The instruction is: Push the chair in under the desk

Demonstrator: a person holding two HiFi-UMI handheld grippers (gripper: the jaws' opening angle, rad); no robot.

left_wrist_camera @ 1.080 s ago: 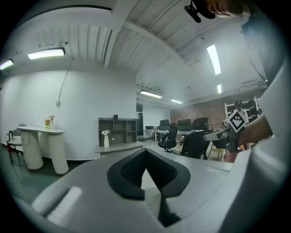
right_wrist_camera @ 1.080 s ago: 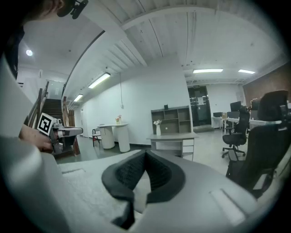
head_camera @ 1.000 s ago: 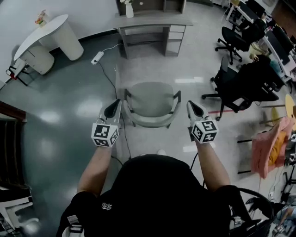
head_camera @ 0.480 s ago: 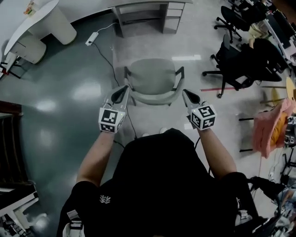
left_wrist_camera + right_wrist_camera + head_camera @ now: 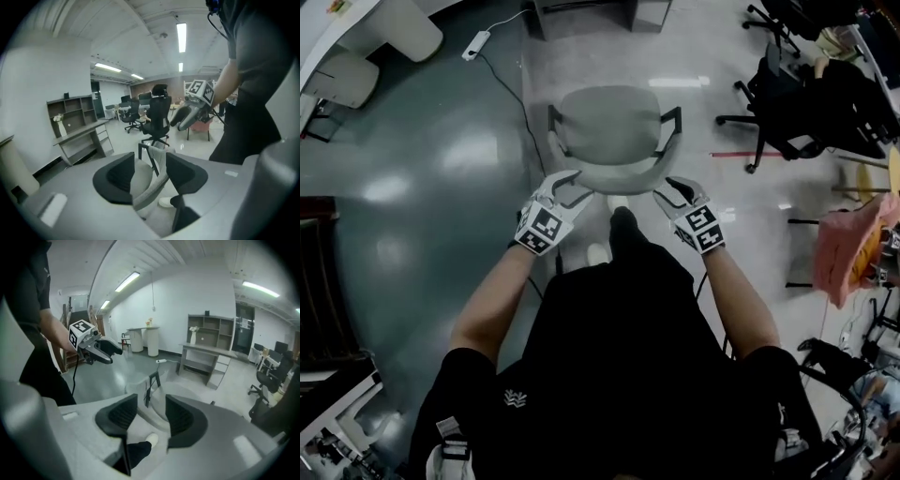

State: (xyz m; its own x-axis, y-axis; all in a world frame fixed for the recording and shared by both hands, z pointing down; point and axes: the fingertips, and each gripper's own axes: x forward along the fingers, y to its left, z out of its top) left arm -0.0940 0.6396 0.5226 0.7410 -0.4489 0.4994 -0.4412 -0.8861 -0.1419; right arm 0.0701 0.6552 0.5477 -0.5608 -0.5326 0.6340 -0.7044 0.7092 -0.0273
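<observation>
The grey padded chair with black arm frames stands on the glossy floor, apart from the grey table. The left gripper and right gripper have just been opening. Each one's jaws stand apart around the backrest's rim, unclamped.

The person is wearing a black short-sleeved top bearing a small white emblem on its left side, dark trousers and white shoes.
</observation>
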